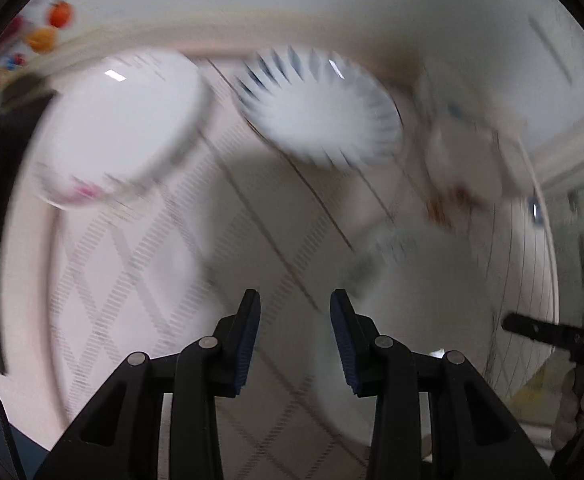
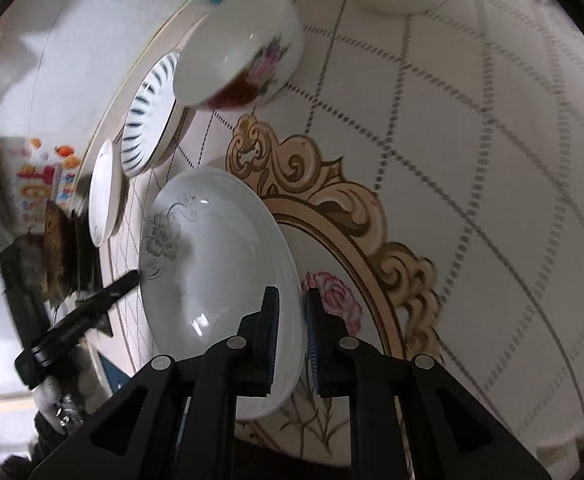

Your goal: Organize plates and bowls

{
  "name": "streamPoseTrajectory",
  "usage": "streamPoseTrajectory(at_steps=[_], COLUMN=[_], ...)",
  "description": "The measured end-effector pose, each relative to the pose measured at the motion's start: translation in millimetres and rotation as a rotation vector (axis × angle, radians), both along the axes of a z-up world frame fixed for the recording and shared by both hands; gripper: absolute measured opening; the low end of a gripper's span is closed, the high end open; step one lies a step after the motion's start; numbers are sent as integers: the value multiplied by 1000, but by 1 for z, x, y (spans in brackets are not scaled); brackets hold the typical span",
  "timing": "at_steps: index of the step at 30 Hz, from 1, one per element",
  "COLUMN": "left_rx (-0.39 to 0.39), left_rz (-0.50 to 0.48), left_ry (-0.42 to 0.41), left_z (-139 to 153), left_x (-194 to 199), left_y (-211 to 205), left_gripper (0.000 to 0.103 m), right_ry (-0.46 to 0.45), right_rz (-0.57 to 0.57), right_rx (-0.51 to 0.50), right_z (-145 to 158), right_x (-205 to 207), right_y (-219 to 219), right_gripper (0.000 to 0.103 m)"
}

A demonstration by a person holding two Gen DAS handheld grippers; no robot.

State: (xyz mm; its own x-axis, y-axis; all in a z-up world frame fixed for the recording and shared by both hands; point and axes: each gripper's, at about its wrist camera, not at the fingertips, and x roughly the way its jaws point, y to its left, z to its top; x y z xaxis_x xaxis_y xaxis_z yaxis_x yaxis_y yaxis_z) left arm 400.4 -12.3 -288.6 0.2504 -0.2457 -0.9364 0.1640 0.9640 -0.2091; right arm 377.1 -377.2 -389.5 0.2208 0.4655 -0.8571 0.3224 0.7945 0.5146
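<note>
The step in hand looks like the moving of one plate: the right gripper [image 2: 291, 336] has the rim of a white plate with a grey flower print [image 2: 212, 280] between its two blue pads, one finger over the plate's hollow face and the other behind its edge. The gap between the jaws is narrow, and whether the pads press on the rim or stand just clear of it cannot be told from this view; the plate appears tilted, its far edge near the patterned tablecloth [image 2: 471, 160]. The left gripper [image 1: 295, 336] hangs over the cloth with its jaws partly apart and nothing between them; its view is blurred. Ahead of it, well apart from its fingers, lie a plain white plate [image 1: 124, 120] and a plate with dark blue stripes round its rim [image 1: 319, 116]. In the right wrist view those two lie beyond the held plate's far side, with a bowl painted with pink and red flowers [image 2: 244, 48] beside the striped one. By my judgement the sorting is at an early stage, since the dishes lie singly. The next move calls for a firm pinch on the rim, then carrying the plate over another plate and setting it down level, slowly, so that china does not knock.
</note>
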Motion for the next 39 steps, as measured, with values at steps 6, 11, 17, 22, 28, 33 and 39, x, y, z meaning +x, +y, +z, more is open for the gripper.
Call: streamPoseTrajectory(at_steps=[6, 11, 17, 22, 28, 33, 39], left_rx=[15, 82, 127, 62, 29, 47, 35], left_rz=[154, 266, 312, 314, 337, 317, 313], left_ry=[-76, -62, 11, 74, 77, 21, 0], left_z=[23, 0, -45, -71, -83, -78, -66], left_x=[41, 84, 127, 147, 147, 137, 125], left_y=[95, 157, 190, 200, 206, 201, 195], left_gripper=[45, 45, 45, 45, 25, 22, 20], right_ry=[-98, -135, -209, -173, -72, -91, -94], right_rz=[29, 107, 255, 308, 323, 348, 335], right_rx=[81, 184, 77, -6, -9, -29, -13], right_z=[57, 51, 46, 22, -20, -25, -21], right_x=[52, 141, 248, 311, 330, 328, 322], right_y=[73, 159, 250, 279, 275, 280, 272], right_gripper=[64, 63, 51, 43, 14, 10, 11])
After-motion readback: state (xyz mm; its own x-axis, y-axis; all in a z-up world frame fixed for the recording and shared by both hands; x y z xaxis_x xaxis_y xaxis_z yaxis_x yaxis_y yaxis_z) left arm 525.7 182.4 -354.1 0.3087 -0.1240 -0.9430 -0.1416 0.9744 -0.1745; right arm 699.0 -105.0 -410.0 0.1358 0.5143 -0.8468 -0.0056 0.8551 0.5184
